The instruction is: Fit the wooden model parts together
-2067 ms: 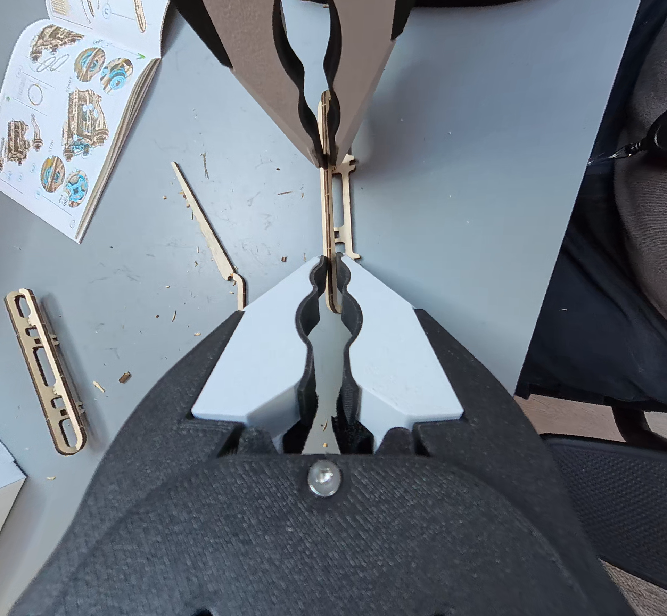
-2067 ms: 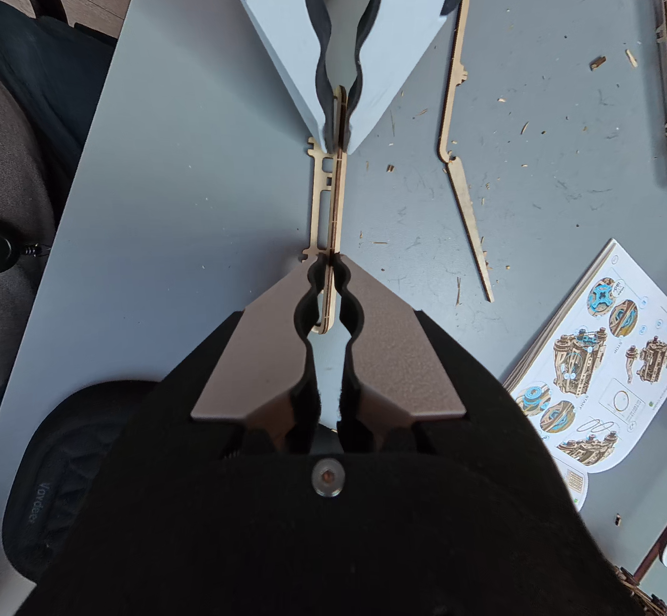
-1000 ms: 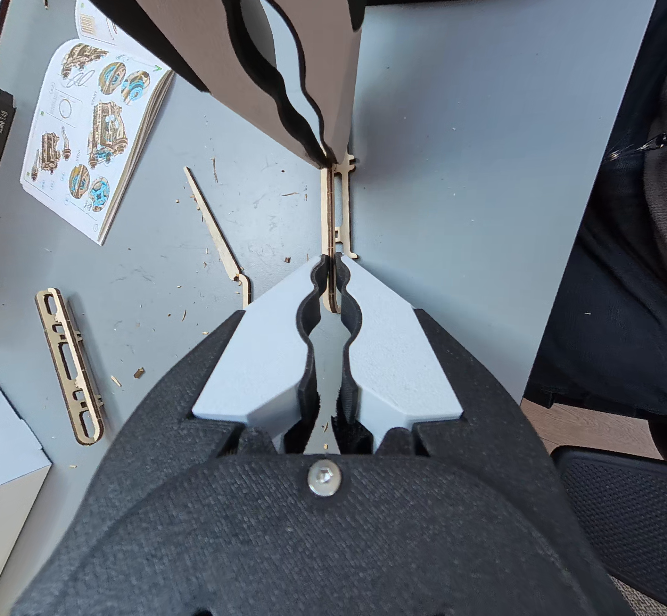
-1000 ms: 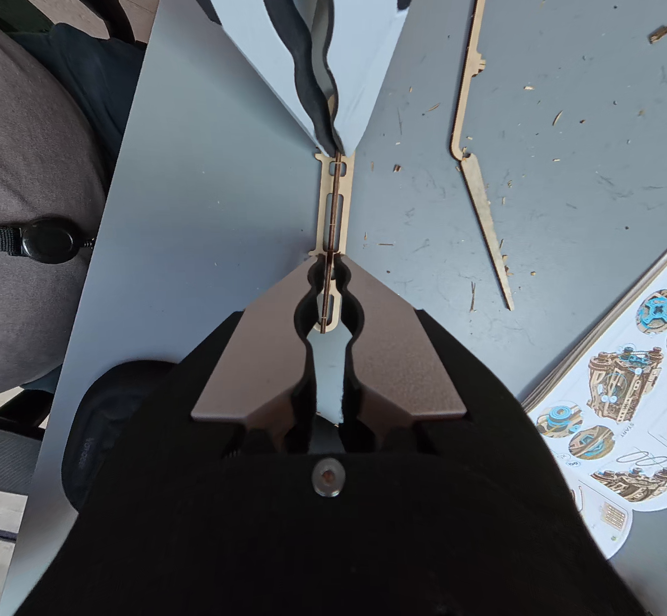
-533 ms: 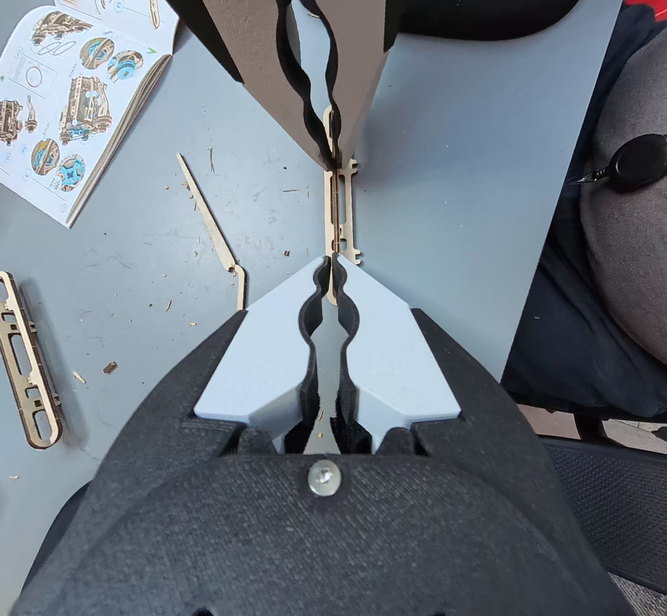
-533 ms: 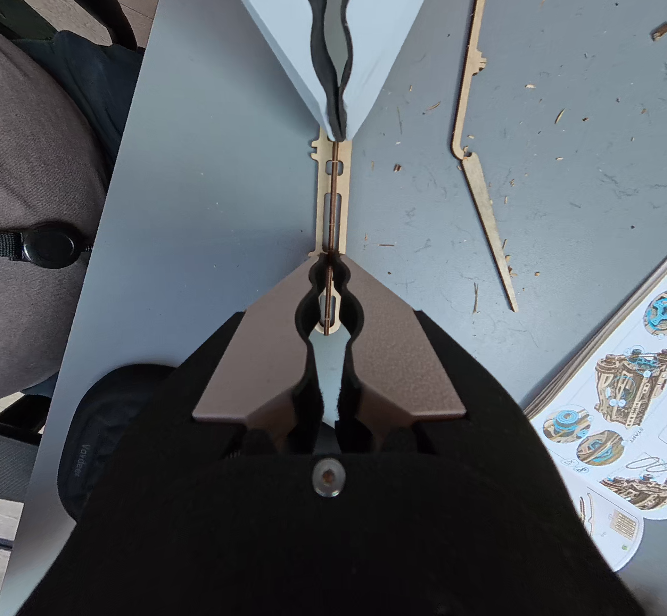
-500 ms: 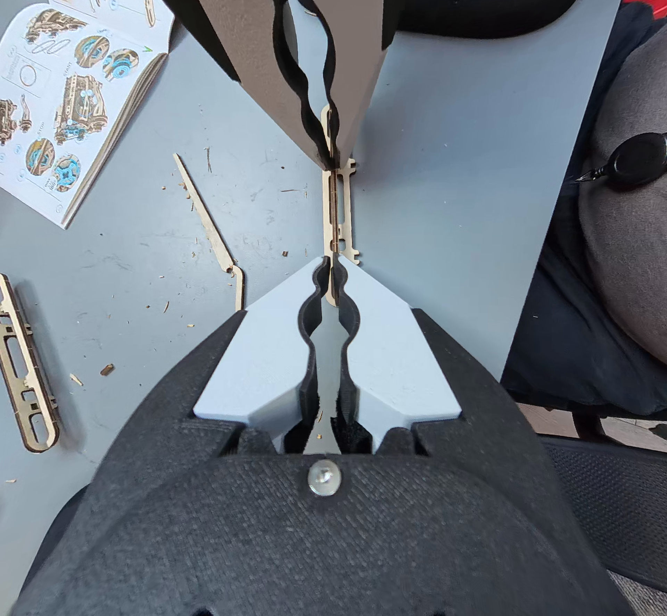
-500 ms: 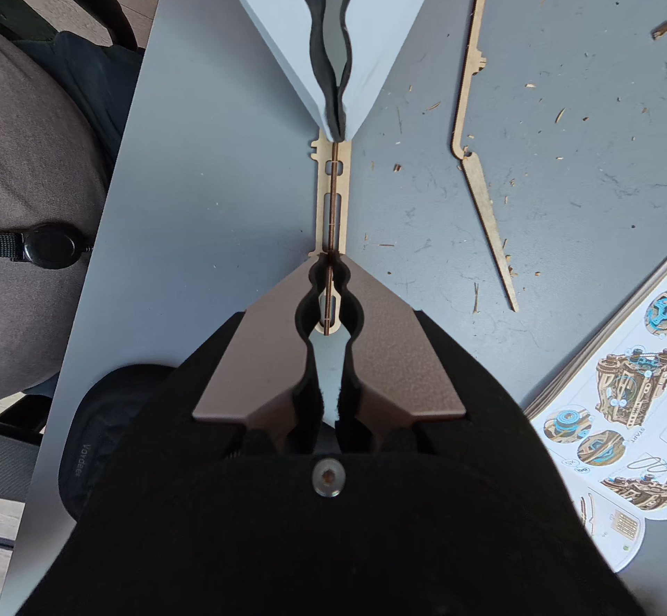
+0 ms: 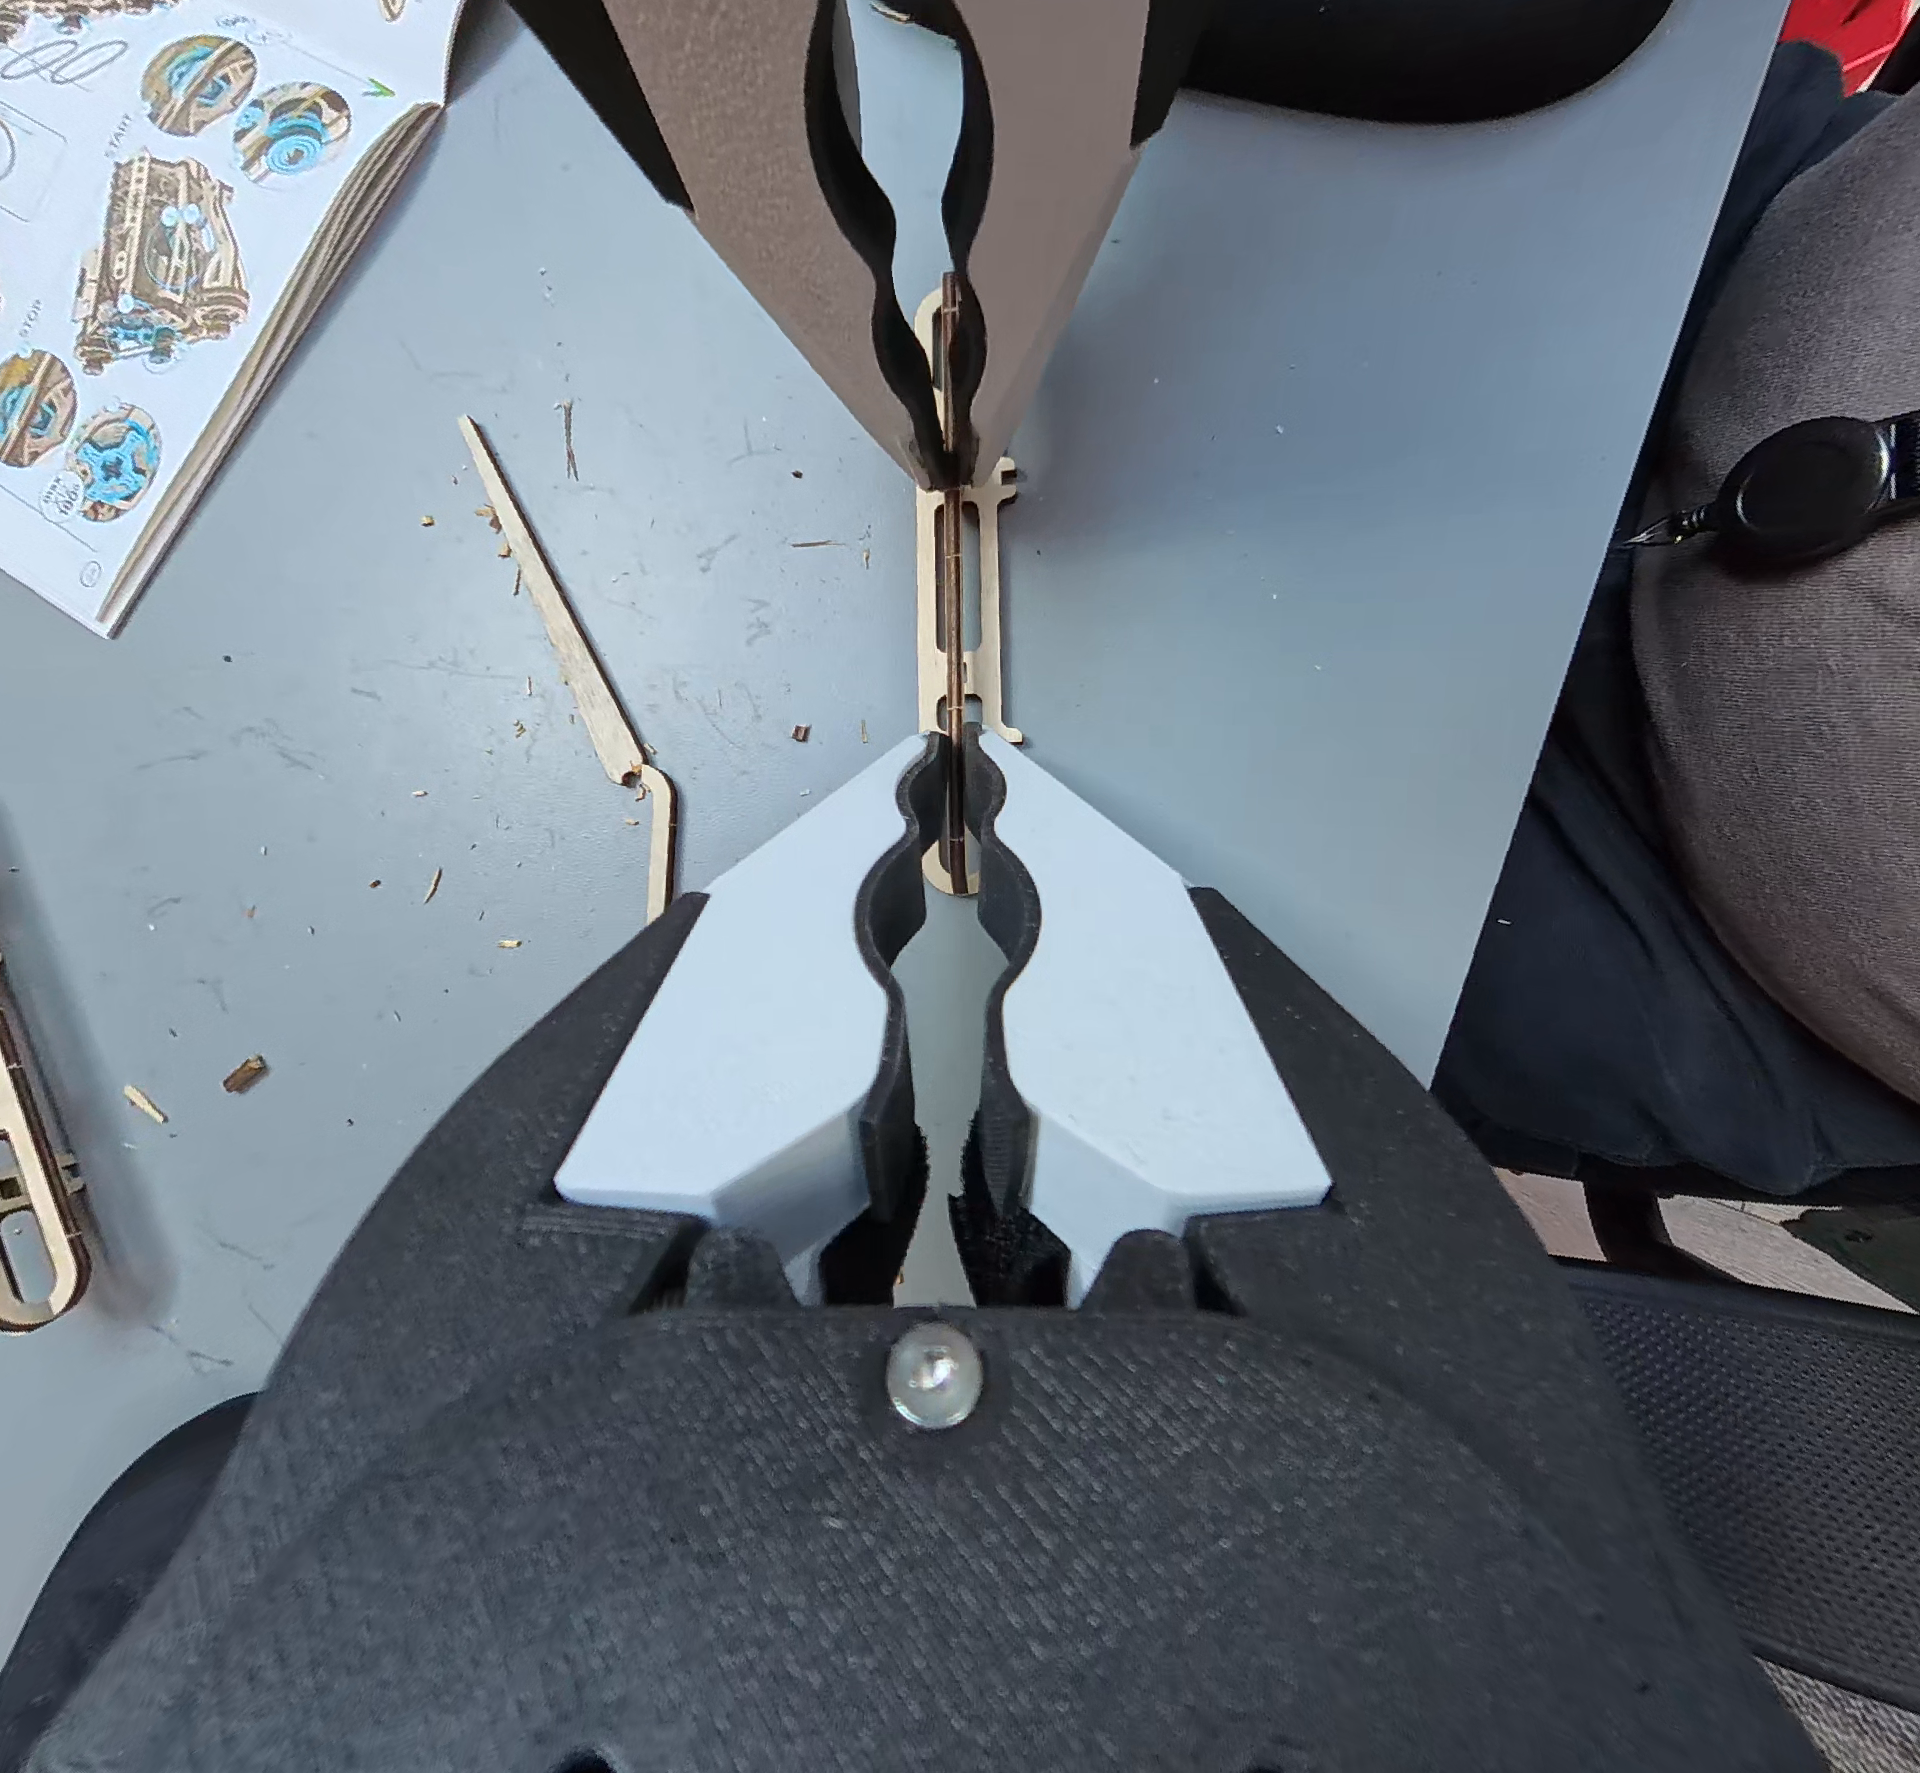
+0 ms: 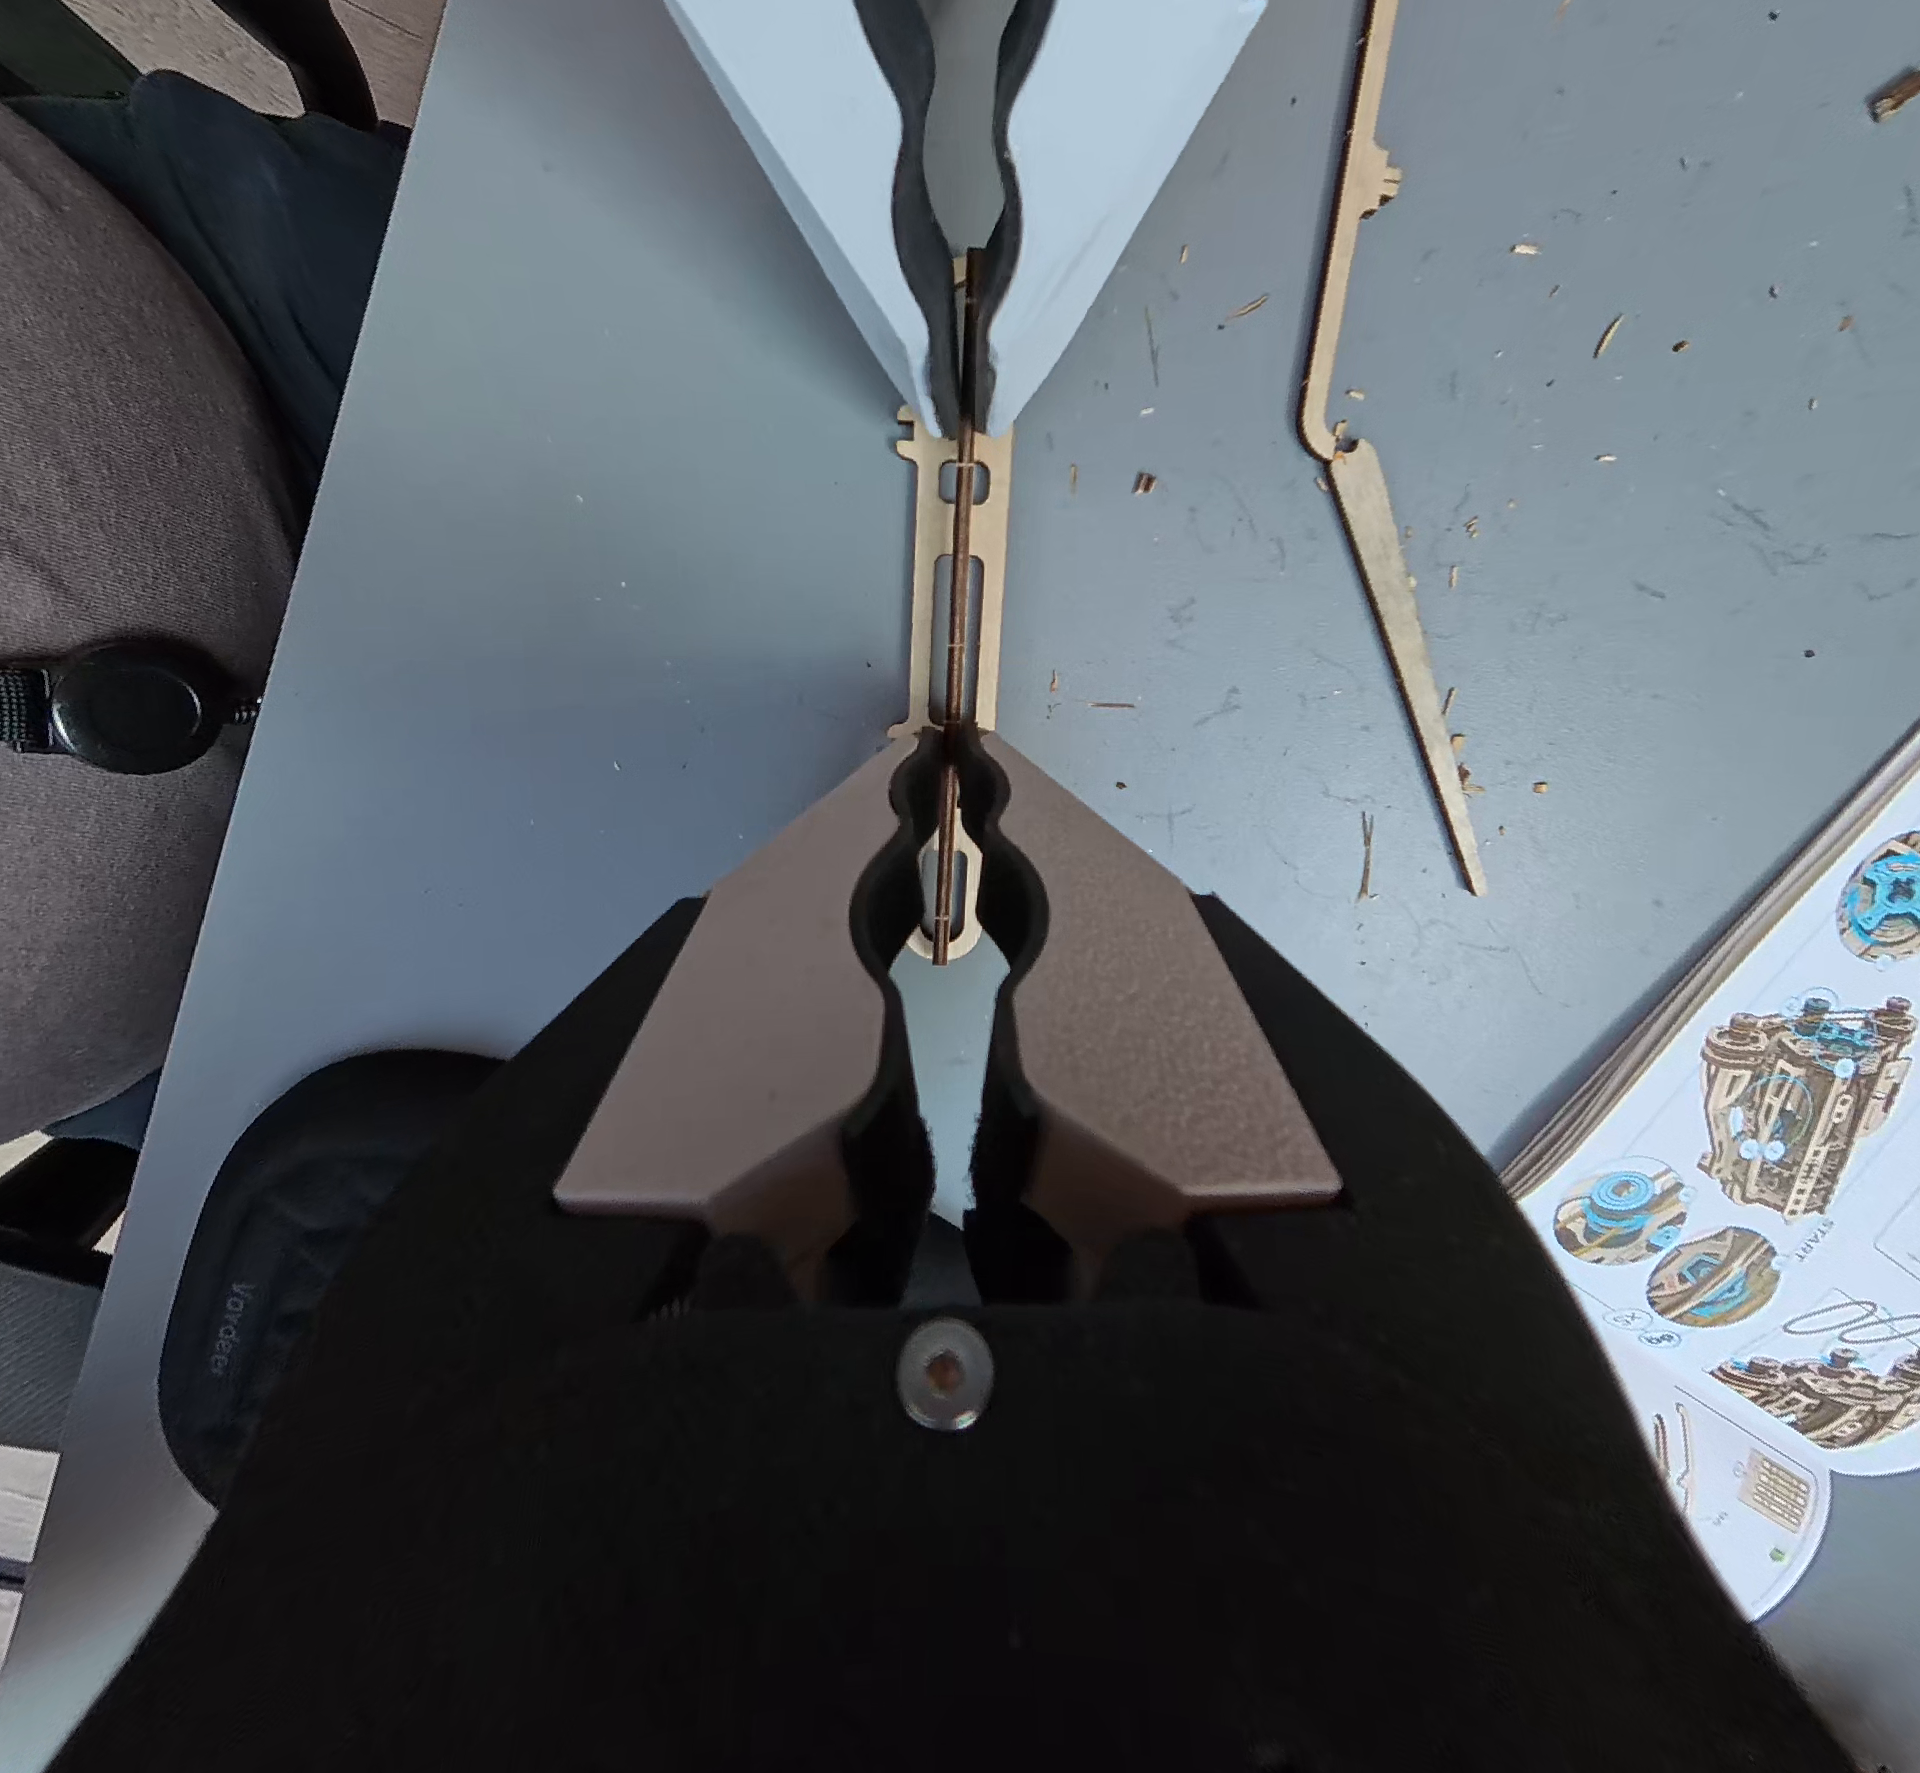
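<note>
A wooden model part (image 9: 956, 601) hangs above the grey table (image 9: 1299, 580) between my two grippers. It is a thin piece seen edge-on as a dark line, with a pale slotted strip lying across behind it. My left gripper (image 9: 951, 752), with light blue fingers, is shut on its near end. My right gripper (image 9: 945, 466), with brown fingers, is shut on the far end. In the right wrist view the same part (image 10: 956, 580) runs from my right gripper (image 10: 951, 736) up to my left gripper (image 10: 961, 419).
A long thin wooden strip (image 9: 561, 601) lies on the table, also in the right wrist view (image 10: 1382, 528). An open instruction booklet (image 9: 156, 217) lies beyond it. Another slotted wooden piece (image 9: 26, 1193) shows at the left edge. Wood chips are scattered about. A seated person (image 9: 1818, 684) is past the table edge. Across from one pair of fingers to the other is roughly 5 cm.
Both grippers have kept their hold. The held part has turned from tilted sideways to edge-on with the slotted strip facing me, and the pair has shifted a little over the table.
</note>
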A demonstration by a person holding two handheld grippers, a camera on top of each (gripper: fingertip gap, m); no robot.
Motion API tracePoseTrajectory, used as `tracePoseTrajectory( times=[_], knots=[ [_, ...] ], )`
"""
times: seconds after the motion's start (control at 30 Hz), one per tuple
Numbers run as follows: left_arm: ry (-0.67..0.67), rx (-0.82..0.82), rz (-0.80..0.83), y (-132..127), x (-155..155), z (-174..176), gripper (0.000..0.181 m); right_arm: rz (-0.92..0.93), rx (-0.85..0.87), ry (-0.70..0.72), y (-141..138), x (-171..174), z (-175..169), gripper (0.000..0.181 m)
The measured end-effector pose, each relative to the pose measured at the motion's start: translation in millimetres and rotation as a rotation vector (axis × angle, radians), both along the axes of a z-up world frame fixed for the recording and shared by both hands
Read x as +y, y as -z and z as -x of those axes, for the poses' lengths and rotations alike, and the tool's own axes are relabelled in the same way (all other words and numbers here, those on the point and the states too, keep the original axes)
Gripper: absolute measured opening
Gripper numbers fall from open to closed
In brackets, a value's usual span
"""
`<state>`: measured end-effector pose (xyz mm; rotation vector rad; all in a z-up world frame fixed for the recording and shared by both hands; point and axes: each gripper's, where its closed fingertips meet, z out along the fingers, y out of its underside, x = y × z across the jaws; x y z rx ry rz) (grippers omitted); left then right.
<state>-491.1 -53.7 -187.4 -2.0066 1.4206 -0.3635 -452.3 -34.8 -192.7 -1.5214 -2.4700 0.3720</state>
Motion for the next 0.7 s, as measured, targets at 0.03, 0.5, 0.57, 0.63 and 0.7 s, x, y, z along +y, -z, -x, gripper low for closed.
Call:
tracePoseTrajectory(
  times=[0.03,0.5,0.57,0.63,0.7],
  knots=[
    [0.000,0.000,-0.003,0.2,-0.1,0.1,0.000,-0.012,0.005,-0.002,0.1,0.0,-0.1,0.001],
    [0.001,0.016,-0.071,1.2,-0.7,0.4,0.001,-0.080,0.037,0.003,0.7,-0.4,-0.8,0.001],
    [-0.002,0.017,-0.071,1.2,-0.5,0.4,0.001,-0.079,0.036,0.001,0.7,-0.3,-0.8,0.001],
    [0.001,0.018,-0.071,1.3,-0.2,0.4,0.001,-0.068,0.030,0.001,0.8,-0.1,-0.8,0.001],
    [-0.004,0.009,-0.060,1.3,-0.2,0.4,0.001,-0.045,0.019,0.001,0.9,0.0,-0.8,0.001]
  ],
)
